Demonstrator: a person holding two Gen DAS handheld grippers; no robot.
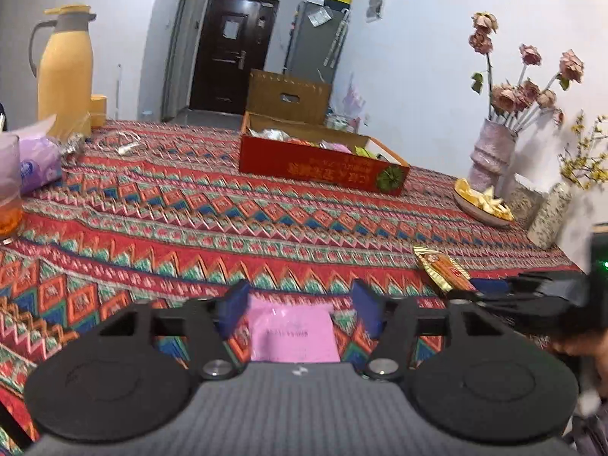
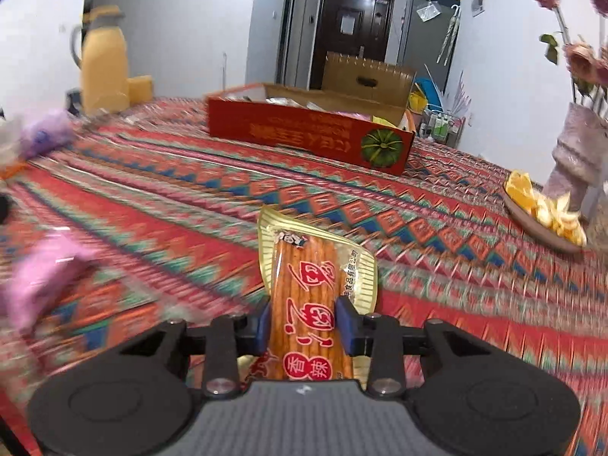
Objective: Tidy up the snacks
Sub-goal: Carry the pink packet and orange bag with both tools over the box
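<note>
The right gripper (image 2: 307, 325) was clamped on an orange spicy-strip snack packet (image 2: 309, 304), held upright above the patterned tablecloth (image 2: 437, 228). The left gripper (image 1: 300, 304) stood wide open around a pink snack packet (image 1: 292, 332) lying on the cloth, its blue pads (image 1: 233, 306) apart from it. Farther back sat the open red snack box (image 1: 323, 167).

The worktop (image 1: 266, 228), under a patterned cloth, carries a red box (image 1: 323, 163) far centre, a yellow jug (image 1: 66, 72) far left, a vase (image 1: 490, 152) and fruit plate (image 1: 480, 205) right, and a pink packet (image 1: 292, 330) near.
</note>
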